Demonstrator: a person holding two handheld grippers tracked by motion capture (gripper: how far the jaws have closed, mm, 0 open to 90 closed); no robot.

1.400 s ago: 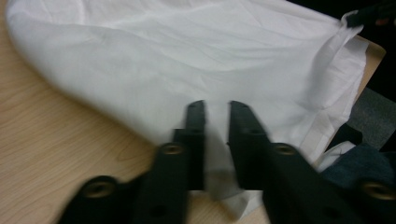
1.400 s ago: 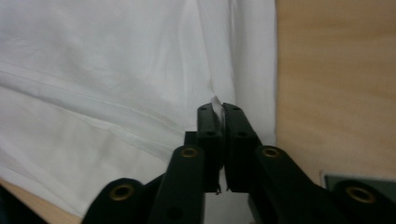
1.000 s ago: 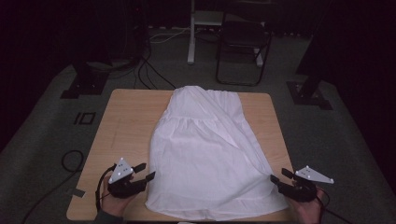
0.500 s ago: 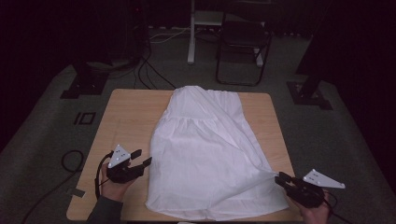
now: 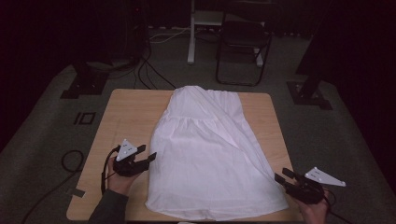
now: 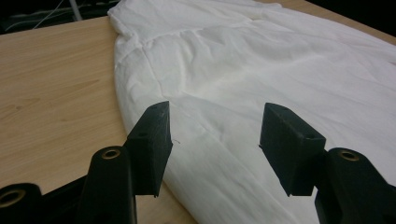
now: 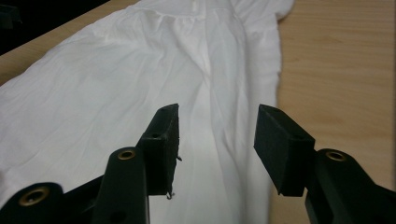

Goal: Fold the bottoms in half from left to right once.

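A white garment (image 5: 210, 154) lies spread flat on the wooden table (image 5: 126, 112), its narrow end far and its wide hem near. My left gripper (image 5: 148, 157) is open beside the garment's left edge. In the left gripper view its jaws hover over that edge (image 6: 154, 84) with nothing pinched. My right gripper (image 5: 280, 176) sits at the hem's near right corner. Its jaws have just been opening. In the right gripper view they stand apart (image 7: 217, 135) above the cloth (image 7: 140, 70) without pressing on it.
Bare wood (image 6: 46, 84) runs along the garment's left side, and a narrower strip (image 7: 345, 70) along its right. Beyond the table stand a dark chair (image 5: 243, 46), a white stand post (image 5: 191, 32), black stand feet (image 5: 310, 93) and floor cables (image 5: 70, 158).
My left gripper has slid a little farther from the person along the garment's left edge. The right gripper dipped and came back to about the same spot at the hem corner.
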